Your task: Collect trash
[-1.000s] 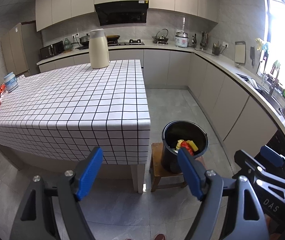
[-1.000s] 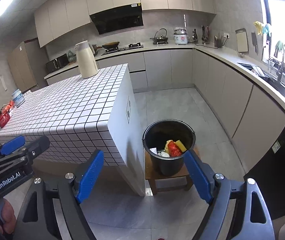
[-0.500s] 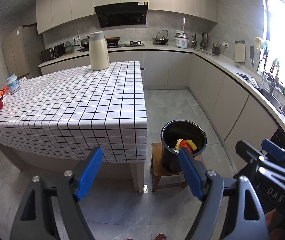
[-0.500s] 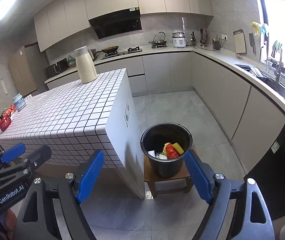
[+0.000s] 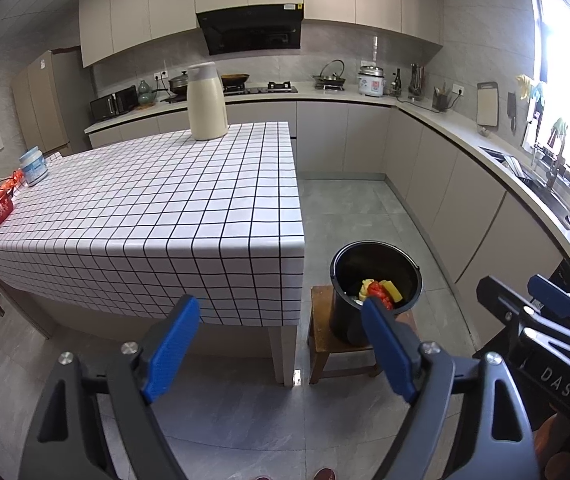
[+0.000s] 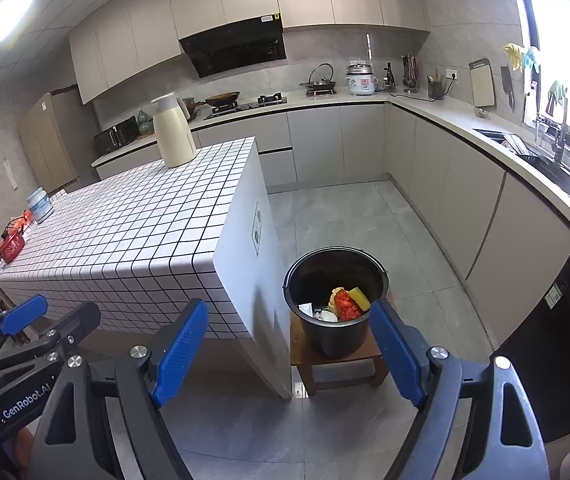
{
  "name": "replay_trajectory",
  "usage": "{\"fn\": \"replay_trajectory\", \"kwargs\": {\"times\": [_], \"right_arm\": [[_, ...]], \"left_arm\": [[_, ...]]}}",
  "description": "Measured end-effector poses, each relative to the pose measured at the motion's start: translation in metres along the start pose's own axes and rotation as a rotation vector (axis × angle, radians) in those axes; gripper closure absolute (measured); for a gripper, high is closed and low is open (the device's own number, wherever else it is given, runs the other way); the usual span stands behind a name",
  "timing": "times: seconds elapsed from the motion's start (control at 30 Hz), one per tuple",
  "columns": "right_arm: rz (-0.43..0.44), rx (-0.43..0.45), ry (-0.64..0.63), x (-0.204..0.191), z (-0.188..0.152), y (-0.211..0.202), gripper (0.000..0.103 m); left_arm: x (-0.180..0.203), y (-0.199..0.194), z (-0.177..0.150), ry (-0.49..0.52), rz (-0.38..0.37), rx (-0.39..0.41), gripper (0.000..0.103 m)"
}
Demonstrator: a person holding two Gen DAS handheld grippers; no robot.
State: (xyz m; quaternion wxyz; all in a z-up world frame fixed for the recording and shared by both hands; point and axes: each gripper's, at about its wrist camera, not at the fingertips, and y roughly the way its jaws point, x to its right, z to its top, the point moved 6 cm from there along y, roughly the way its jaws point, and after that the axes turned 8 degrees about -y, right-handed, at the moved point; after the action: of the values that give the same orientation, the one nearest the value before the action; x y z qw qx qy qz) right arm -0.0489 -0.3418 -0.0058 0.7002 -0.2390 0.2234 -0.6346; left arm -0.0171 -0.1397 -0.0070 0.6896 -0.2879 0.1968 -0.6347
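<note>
Left wrist view: the left claw [image 5: 281, 344], whose jaws have just been opening, gapes wide and empty; the black bucket [image 5: 377, 276] with the trash [image 5: 379, 290] stands on a stool [image 5: 321, 320] beyond its right finger.

Right wrist view: the right claw [image 6: 289, 350] is wide open, empty; bucket [image 6: 335, 300] just beyond, between the fingers, right of the checked surface [image 6: 133, 232].

"DAS" shows on the right gripper [image 5: 545, 312]; "GenRobot.AI" on the left gripper [image 6: 41, 322].

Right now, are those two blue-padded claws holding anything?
Left gripper: open, jaws have just been opening, nothing between them.
Right gripper: open, empty.
</note>
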Motion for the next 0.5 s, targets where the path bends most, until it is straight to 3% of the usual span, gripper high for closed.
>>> {"fn": "replay_trajectory", "kwargs": {"times": [0.5], "right_arm": [[0.012, -0.007, -0.005, -0.0051, 0.0033, 0.0078, 0.018]], "left_arm": [[-0.0089, 0.0076, 0.0021, -0.008, 0.005, -0.024, 0.017]]}}
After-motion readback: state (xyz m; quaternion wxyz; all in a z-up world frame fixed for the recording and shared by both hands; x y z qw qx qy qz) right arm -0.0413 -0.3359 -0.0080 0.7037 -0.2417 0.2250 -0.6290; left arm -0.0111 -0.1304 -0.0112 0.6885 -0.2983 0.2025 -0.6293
